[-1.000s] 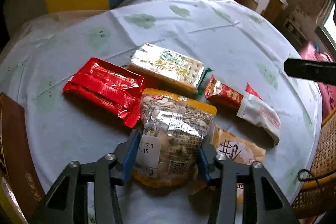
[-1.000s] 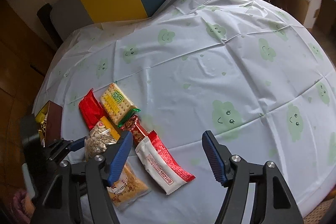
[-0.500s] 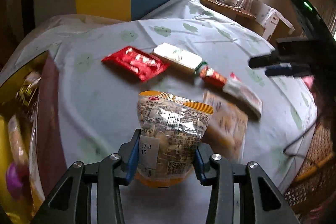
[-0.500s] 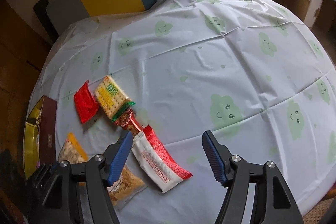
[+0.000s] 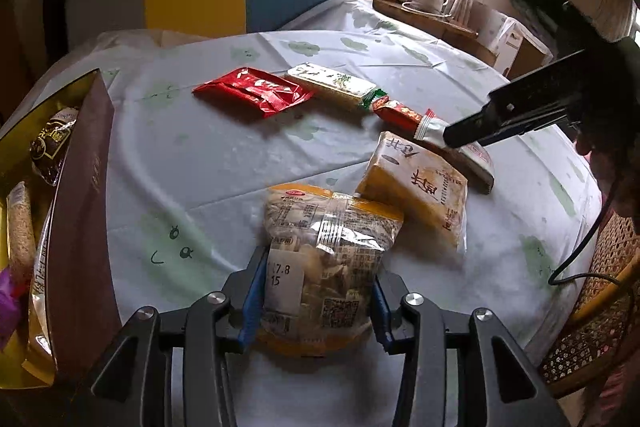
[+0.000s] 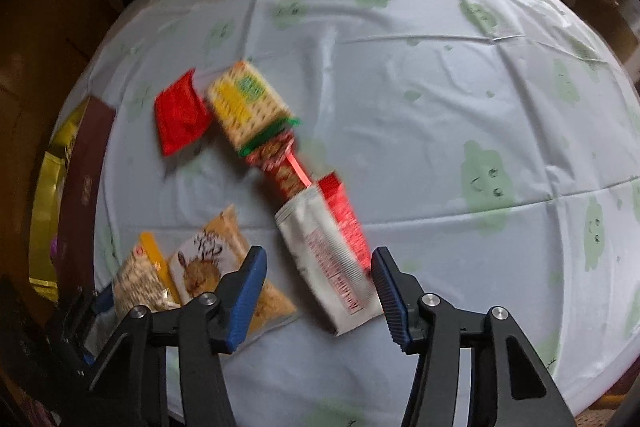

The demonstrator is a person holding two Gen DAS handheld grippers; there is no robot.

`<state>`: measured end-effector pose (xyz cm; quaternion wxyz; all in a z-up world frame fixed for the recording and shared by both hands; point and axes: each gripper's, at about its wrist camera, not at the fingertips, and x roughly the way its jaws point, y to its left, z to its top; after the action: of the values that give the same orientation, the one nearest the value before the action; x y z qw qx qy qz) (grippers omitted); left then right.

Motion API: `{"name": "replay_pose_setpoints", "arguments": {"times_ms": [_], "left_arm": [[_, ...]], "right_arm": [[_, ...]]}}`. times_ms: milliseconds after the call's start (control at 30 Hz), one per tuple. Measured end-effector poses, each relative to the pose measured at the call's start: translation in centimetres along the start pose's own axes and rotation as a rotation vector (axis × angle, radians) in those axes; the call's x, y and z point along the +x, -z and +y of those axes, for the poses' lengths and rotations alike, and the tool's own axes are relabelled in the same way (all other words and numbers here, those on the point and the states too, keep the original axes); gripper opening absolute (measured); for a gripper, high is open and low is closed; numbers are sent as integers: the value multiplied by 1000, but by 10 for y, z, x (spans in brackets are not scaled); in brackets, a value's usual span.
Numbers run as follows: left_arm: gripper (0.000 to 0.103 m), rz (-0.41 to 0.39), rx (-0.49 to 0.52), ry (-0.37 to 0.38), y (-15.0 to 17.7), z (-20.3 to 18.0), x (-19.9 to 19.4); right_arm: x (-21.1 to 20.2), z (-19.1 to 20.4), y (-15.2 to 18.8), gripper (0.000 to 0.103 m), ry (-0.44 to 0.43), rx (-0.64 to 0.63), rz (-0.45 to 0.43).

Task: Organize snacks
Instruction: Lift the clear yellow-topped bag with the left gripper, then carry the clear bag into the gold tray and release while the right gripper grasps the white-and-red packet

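The left gripper [image 5: 318, 301] clamps a clear snack bag [image 5: 326, 259] for the box [image 5: 78, 211] beside it, while the right gripper's [image 6: 318, 281] jaws are closing around, not yet touching, a white-and-red packet [image 6: 332, 259].

Left gripper [image 5: 316, 301], right gripper [image 6: 318, 293]: black frames, blue ribbed pads, silver screws.

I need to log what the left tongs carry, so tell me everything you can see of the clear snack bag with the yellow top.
The snack bag is clear crinkly plastic with yellow bands at top and bottom, pale lumpy pieces inside, a white date label and a QR code facing the camera. It stands upright between the blue pads of the left tongs, clamped at its lower half and lifted off the tablecloth.
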<state>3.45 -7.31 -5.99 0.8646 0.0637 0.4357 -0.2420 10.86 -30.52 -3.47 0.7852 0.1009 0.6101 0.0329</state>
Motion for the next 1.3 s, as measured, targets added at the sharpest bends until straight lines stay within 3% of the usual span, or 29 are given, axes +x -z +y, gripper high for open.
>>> {"name": "replay_pose_setpoints", "arguments": {"times_ms": [100,167,267,533,667,900,1067,1200,1300], "left_arm": [[46,-9,1,-5,1,-1,0],[46,-11,0,-5,0,-2,1],[47,-12,-20,4,2,1,0],[44,-15,-8,-17,0,-2,-2],[44,-8,-48,12,-3,3,-10],[44,-96,-103,65,-19,17,-57],[44,-165,-275,73,-40,69,-93],[44,-189,-455,-1,-51,139,-106],[44,-150,-578,-77,-56,194,-98]], "right_arm": [[10,1,2,56,61,-22,34],[20,3,2,51,81,-50,73],[23,9,5,42,121,-99,65],[27,21,11,43,174,-163,63],[28,22,14,43,179,-173,62],[31,35,18,45,188,-186,59],[29,33,18,44,193,-188,51],[30,38,20,42,215,-231,42],[31,41,21,40,221,-245,39]]}}
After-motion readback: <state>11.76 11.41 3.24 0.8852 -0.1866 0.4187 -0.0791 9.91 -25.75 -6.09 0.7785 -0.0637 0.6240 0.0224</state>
